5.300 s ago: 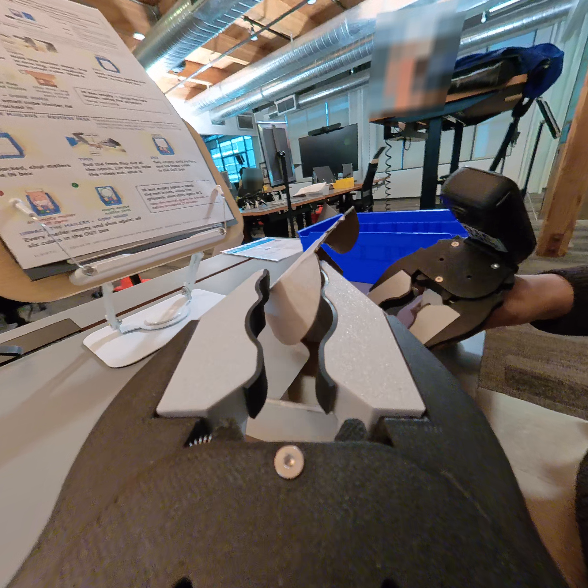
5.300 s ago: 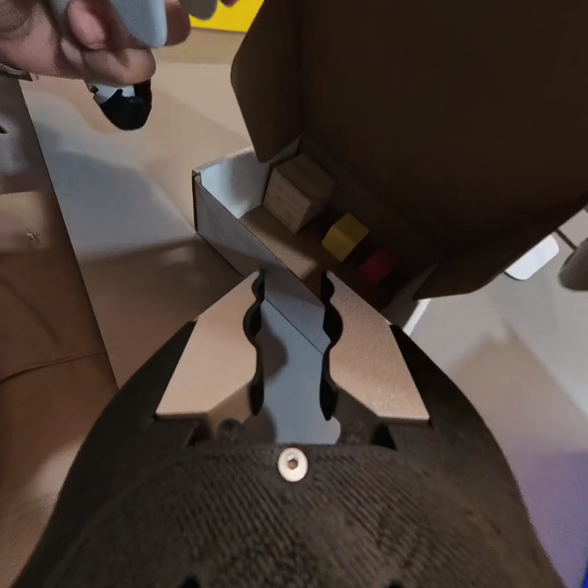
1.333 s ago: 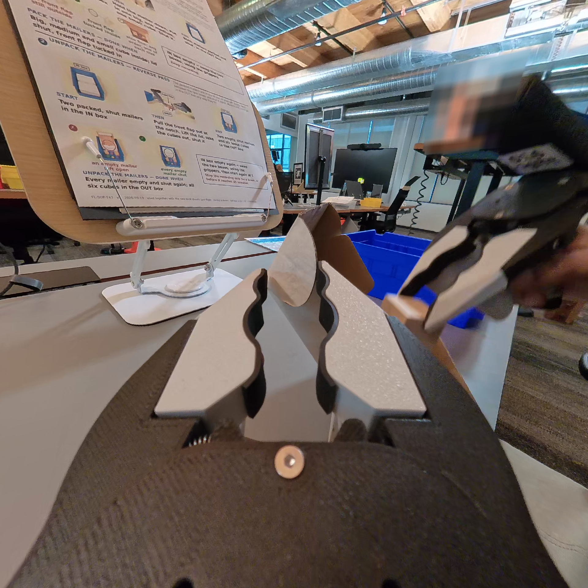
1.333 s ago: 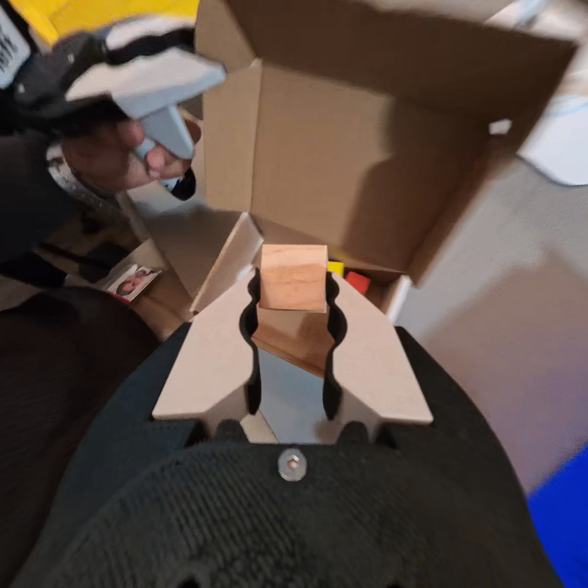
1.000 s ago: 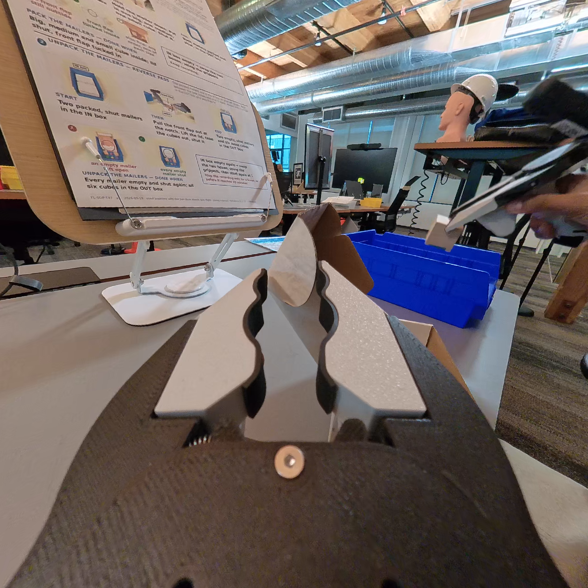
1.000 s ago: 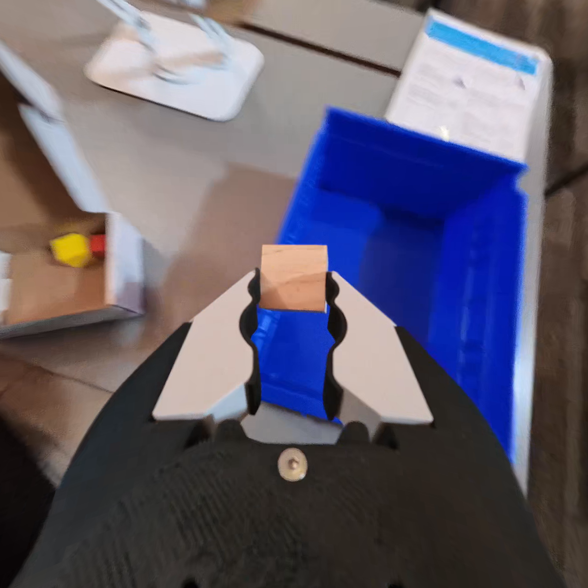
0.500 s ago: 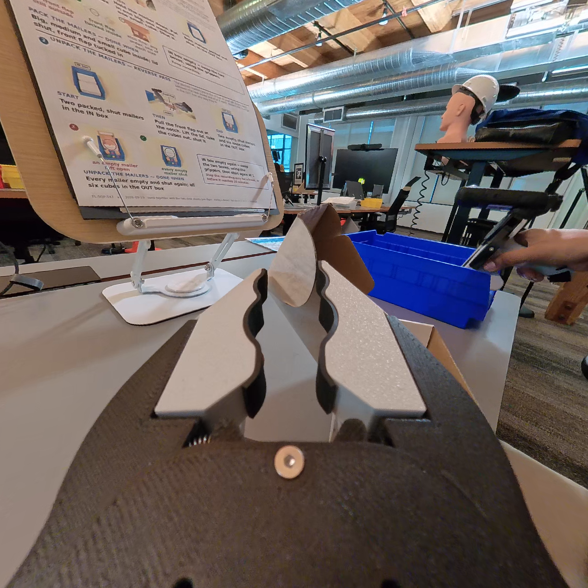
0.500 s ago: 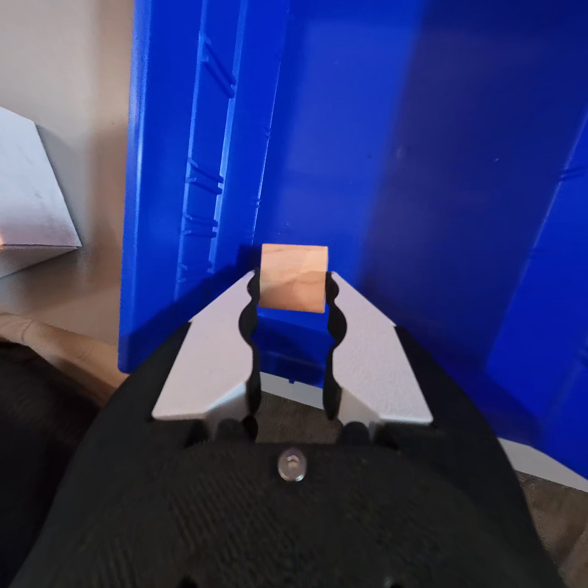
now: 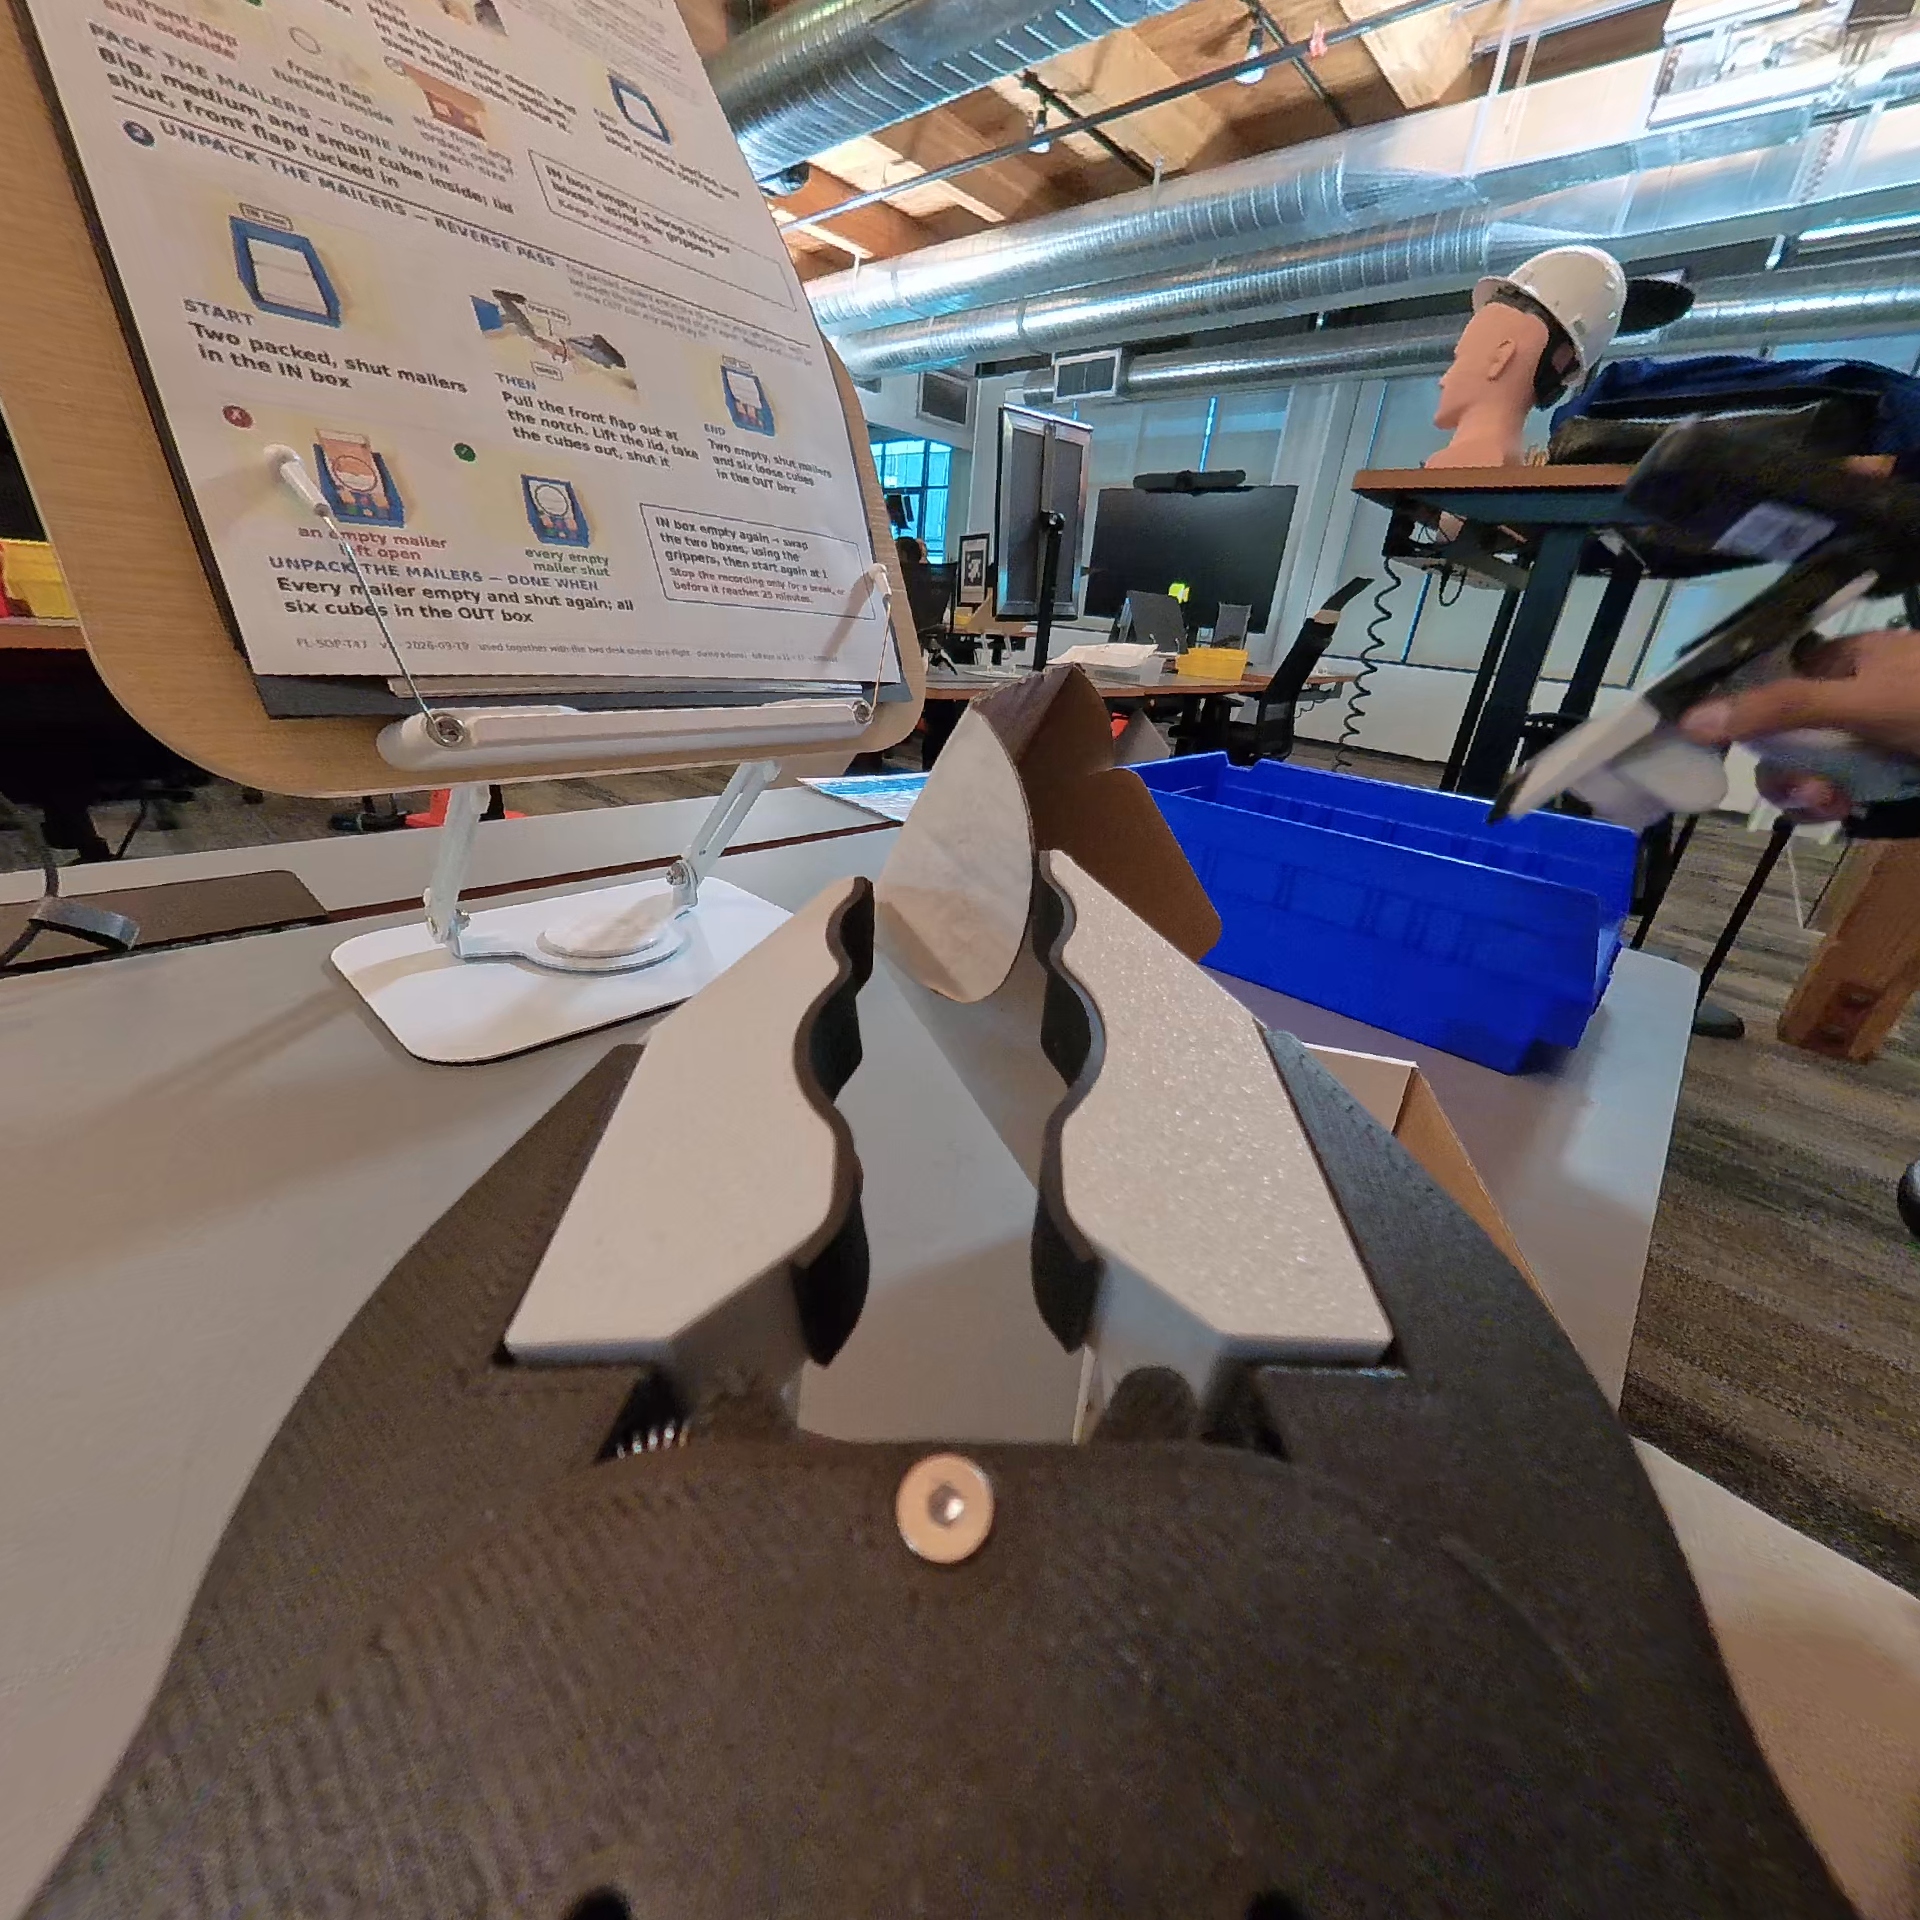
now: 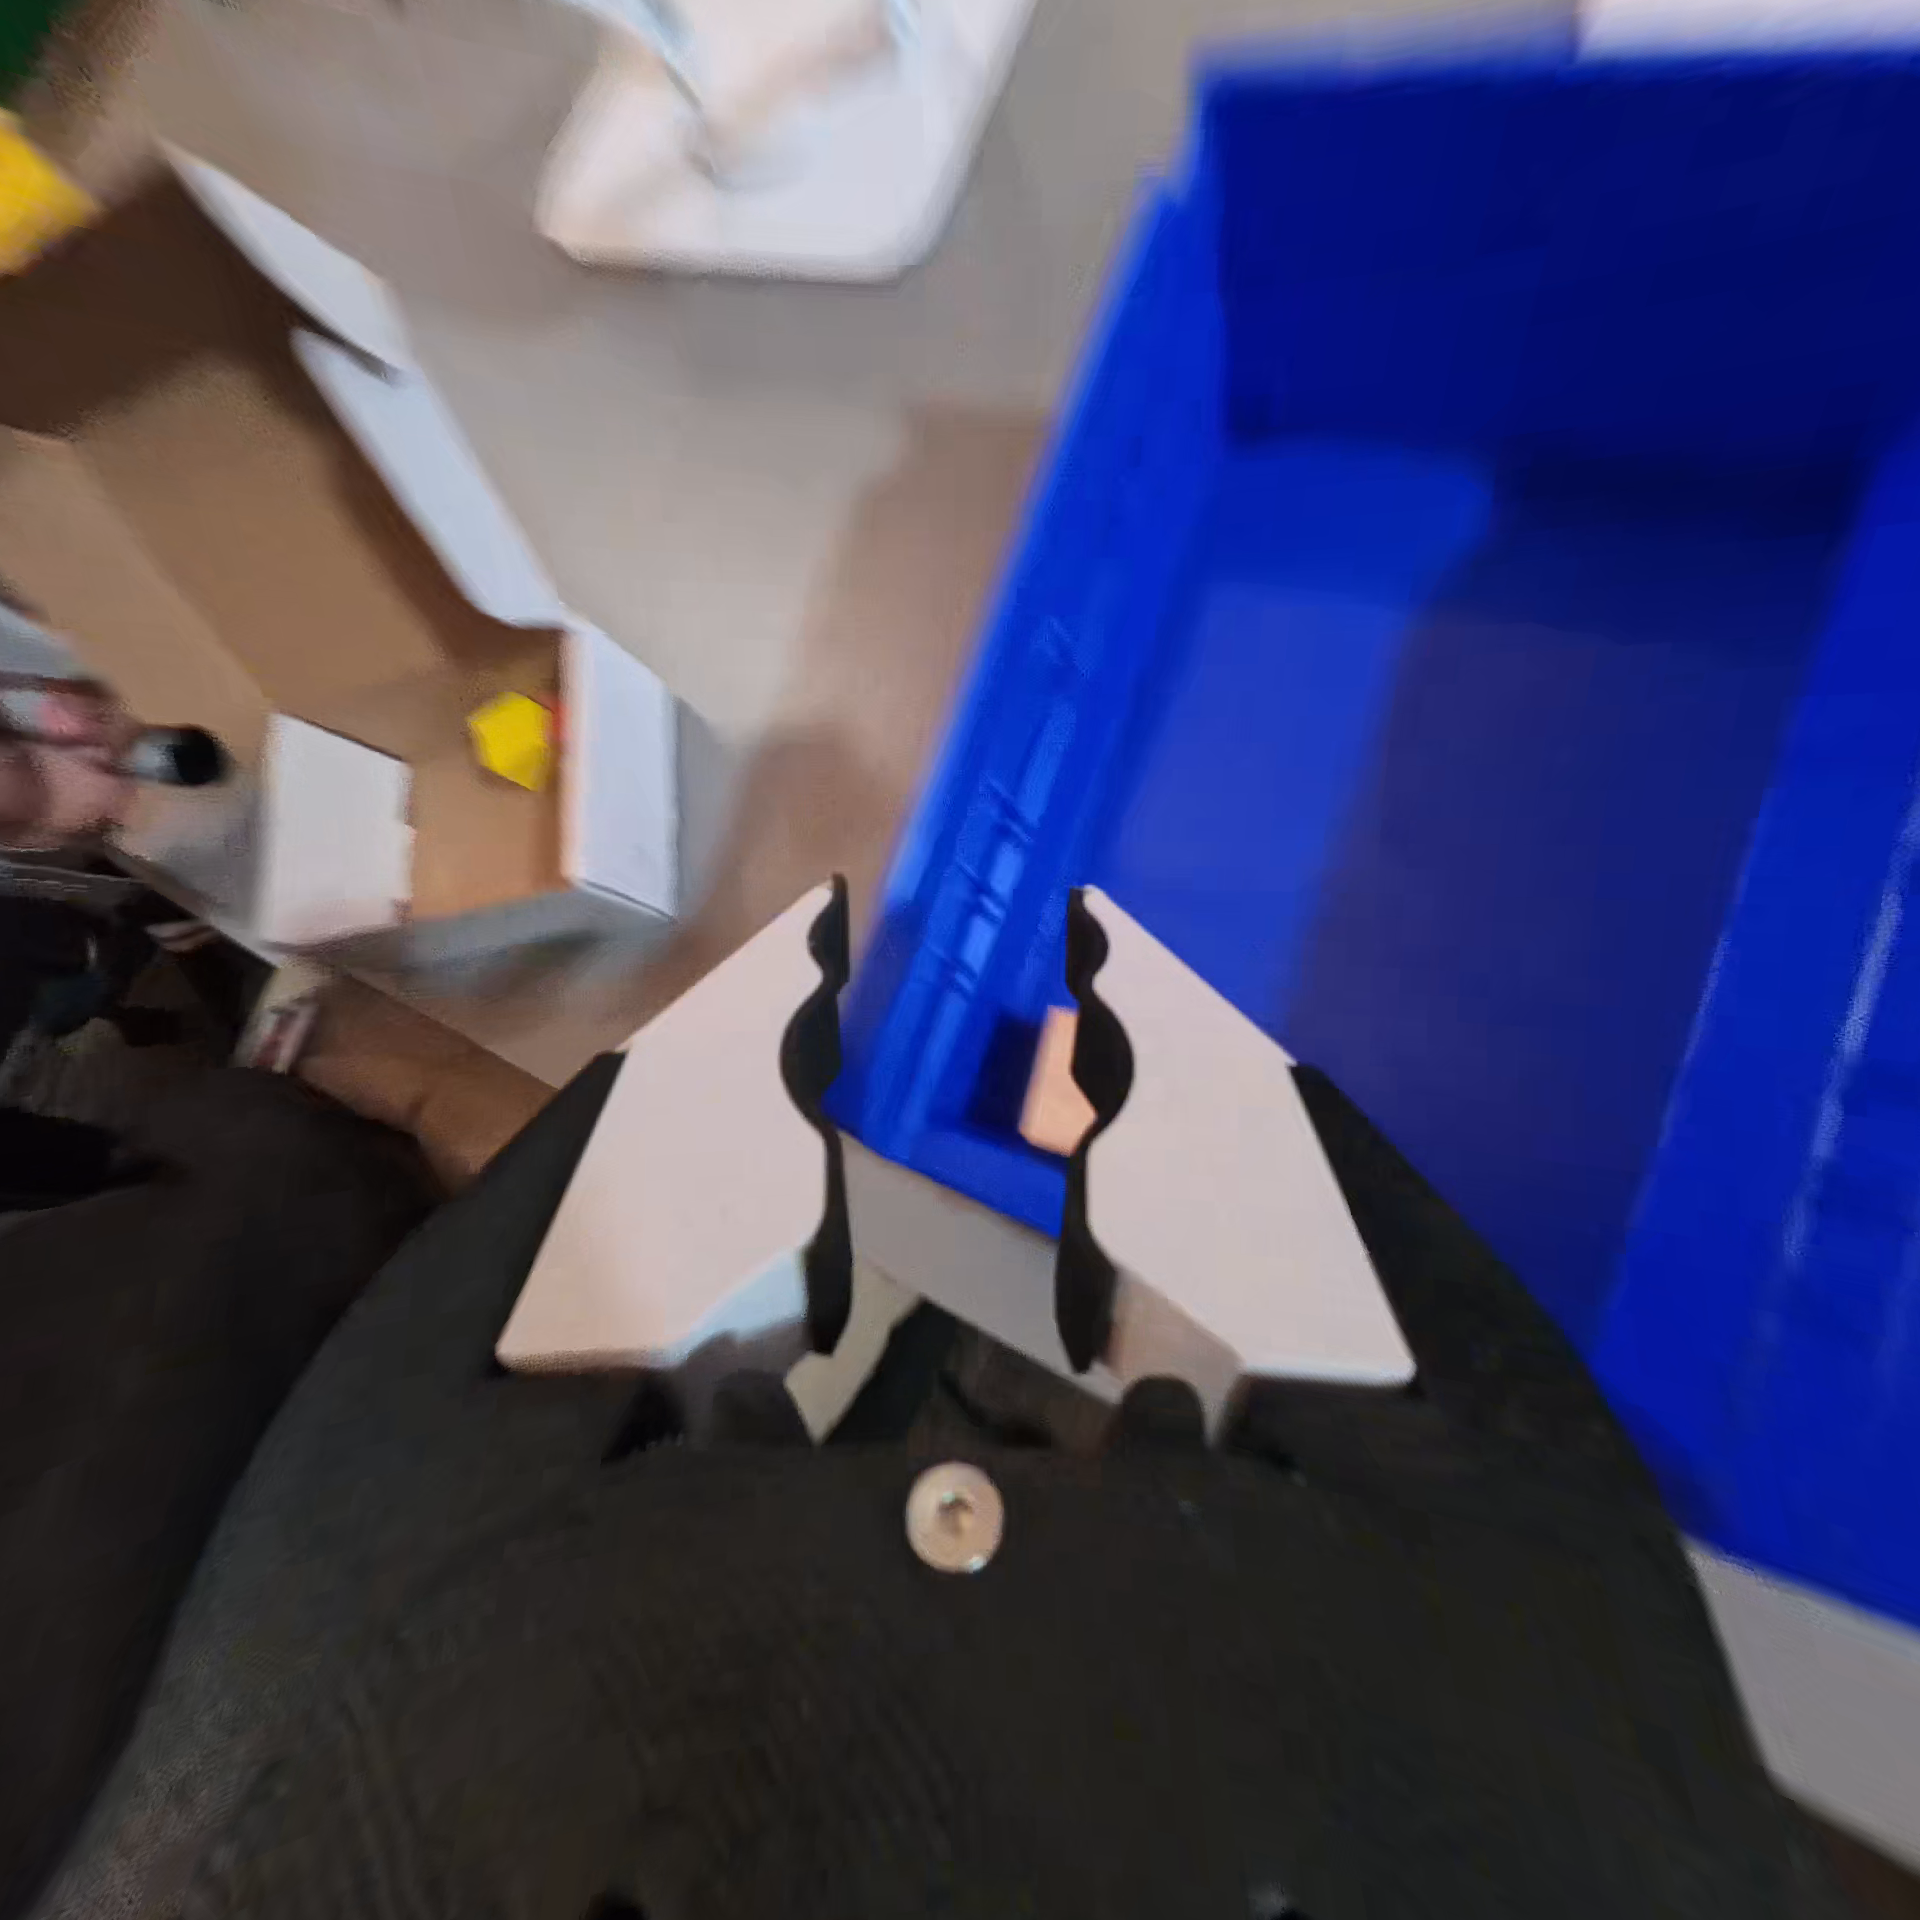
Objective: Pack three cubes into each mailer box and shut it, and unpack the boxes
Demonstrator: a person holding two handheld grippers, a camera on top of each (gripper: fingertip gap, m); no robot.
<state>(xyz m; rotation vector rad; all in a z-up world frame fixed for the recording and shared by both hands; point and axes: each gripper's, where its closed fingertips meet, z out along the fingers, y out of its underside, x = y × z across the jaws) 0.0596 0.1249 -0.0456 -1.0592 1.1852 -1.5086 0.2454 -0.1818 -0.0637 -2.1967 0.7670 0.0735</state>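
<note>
Left wrist view: my left gripper (image 9: pixel 945 935) clamps the raised lid flap (image 9: pixel 961 862) of the mailer box (image 9: pixel 1423 1117), propping it open so the cubes stay reachable; the blue bin (image 9: pixel 1382 883) waits far right.

Right wrist view: my right gripper (image 10: pixel 951 925), released and empty, hovers over the bin's near corner, where the wooden cube (image 10: pixel 1049 1081) lies. A yellow cube (image 10: pixel 509 740) sits in the open mailer at left, not yet unpacked.

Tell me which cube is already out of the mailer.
The plain wooden cube, lying in the blue bin's near corner. The yellow cube remains inside the open mailer box.
</note>
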